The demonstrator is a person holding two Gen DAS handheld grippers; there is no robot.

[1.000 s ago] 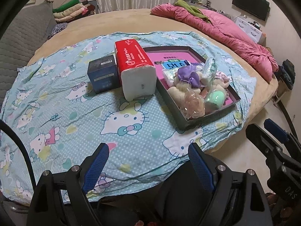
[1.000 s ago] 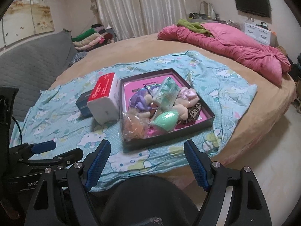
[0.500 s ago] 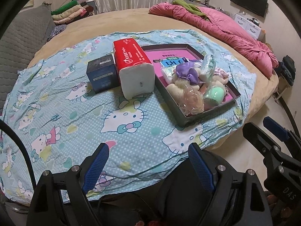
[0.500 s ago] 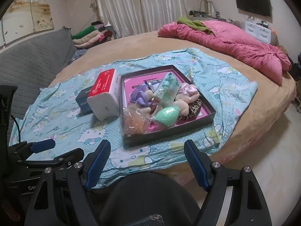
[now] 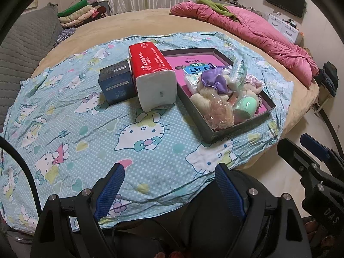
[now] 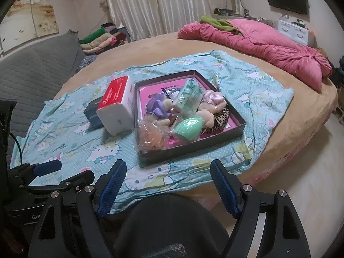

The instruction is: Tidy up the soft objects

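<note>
A dark shallow box with a pink bottom lies on the cartoon-cat sheet. It holds several soft items: a purple scrunchie, a mint green sponge, a peach puff in clear wrap, and a leopard-print piece. Left of the box stand a red and white tissue pack and a dark blue box. My left gripper and right gripper hover open and empty near the bed's front edge, well short of the box.
A pink quilt lies along the bed's far right. Folded clothes are stacked at the back left beside a grey quilted cover. The floor shows past the bed's right edge.
</note>
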